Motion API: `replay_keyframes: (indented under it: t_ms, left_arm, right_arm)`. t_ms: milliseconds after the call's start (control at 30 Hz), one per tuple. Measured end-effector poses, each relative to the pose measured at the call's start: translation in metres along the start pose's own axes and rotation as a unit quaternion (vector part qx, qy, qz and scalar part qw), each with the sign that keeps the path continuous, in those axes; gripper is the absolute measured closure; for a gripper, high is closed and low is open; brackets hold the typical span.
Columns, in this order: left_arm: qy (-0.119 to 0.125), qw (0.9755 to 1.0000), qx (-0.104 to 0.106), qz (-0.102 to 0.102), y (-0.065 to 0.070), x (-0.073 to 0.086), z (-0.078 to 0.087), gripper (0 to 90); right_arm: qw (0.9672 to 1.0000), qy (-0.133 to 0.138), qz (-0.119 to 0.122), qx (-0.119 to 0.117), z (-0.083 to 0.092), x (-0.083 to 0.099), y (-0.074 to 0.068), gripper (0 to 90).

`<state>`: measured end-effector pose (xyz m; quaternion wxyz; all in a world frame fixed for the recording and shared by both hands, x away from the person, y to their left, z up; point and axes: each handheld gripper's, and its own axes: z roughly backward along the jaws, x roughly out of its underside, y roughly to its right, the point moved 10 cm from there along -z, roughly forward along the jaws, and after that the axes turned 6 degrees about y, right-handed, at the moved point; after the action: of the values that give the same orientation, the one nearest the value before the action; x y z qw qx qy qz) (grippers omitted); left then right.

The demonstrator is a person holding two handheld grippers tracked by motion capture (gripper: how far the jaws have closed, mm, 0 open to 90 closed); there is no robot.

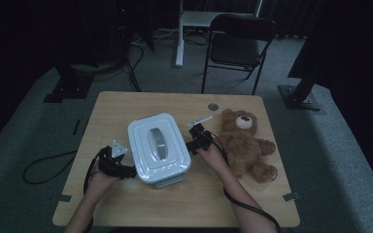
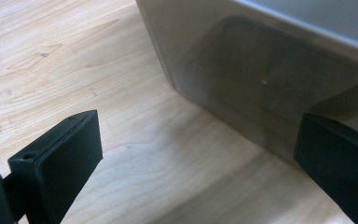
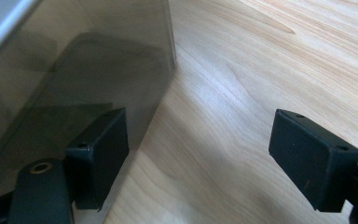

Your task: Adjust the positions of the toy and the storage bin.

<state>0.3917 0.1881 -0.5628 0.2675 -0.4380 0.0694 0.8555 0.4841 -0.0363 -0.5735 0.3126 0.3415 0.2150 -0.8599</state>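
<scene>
Here we flank the lidded storage box (image 1: 159, 148), its long axis running away from us: left gripper (image 1: 124, 171) and right gripper (image 1: 190, 145) both gape wide, seemingly just beside its walls.

A lidded box (image 1: 159, 149) stands near the middle of the table (image 1: 126, 107), with a handle (image 1: 157, 142) lying along the top of its lid. The left gripper (image 1: 126, 171) sits at the box's left near corner, close against its wall, and the right gripper (image 1: 190, 144) sits at the box's right side, one jaw just beside that wall; a teddy bear (image 1: 245, 143) lies on the table to the right of that gripper. A small round disc (image 1: 213, 107) is set in the tabletop behind the bear, near the far edge, and a chair (image 1: 238, 43) stands on the floor beyond the table.
</scene>
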Motion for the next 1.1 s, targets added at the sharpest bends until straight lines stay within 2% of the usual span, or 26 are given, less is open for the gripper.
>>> replay_keyframes:
  t_ms: [33, 67, 333, 400, 500, 667, 733, 867, 1100]
  left_arm:
    - [0.000, 1.0000, 0.000, 0.000, 0.000, 0.000, 0.000, 1.8]
    - [-0.001, 1.0000, 0.002, 0.000, 0.007, 0.001, 0.002, 1.8]
    - [0.002, 0.9997, 0.023, -0.005, 0.030, 0.002, 0.008, 1.8]
    - [0.005, 0.9997, 0.026, 0.002, 0.031, 0.003, 0.008, 1.7]
    - [0.009, 0.9993, 0.032, 0.017, 0.030, 0.004, 0.009, 1.7]
    - [0.011, 0.9992, 0.028, 0.028, 0.025, 0.007, 0.012, 1.8]
    - [0.014, 0.9988, 0.033, 0.035, 0.025, 0.007, 0.013, 1.8]
    - [0.015, 0.9986, 0.031, 0.039, 0.024, 0.008, 0.015, 1.8]
    - [0.015, 0.9980, 0.040, 0.046, 0.025, 0.008, 0.022, 1.8]
  right_arm:
    - [1.0000, 0.000, 0.000, 0.000, 0.000, 0.000, 0.000, 19.0]
    - [1.0000, 0.001, 0.003, 0.002, 0.002, 0.002, 0.000, 19.0]
    - [0.9998, -0.008, -0.018, 0.002, 0.012, 0.014, 0.006, 19.6]
    - [0.9997, -0.006, -0.015, 0.020, 0.015, 0.012, 0.010, 19.0]
    - [0.9981, 0.002, 0.010, 0.061, 0.021, 0.005, 0.016, 18.4]
    - [0.9944, 0.013, 0.027, 0.101, 0.036, -0.008, 0.025, 17.9]
    - [0.9943, 0.030, 0.015, 0.101, 0.043, -0.016, 0.029, 17.9]
    - [0.9939, 0.045, 0.003, 0.101, 0.057, -0.024, 0.035, 17.9]
    - [0.9938, 0.066, -0.001, 0.089, 0.080, -0.016, 0.040, 16.9]
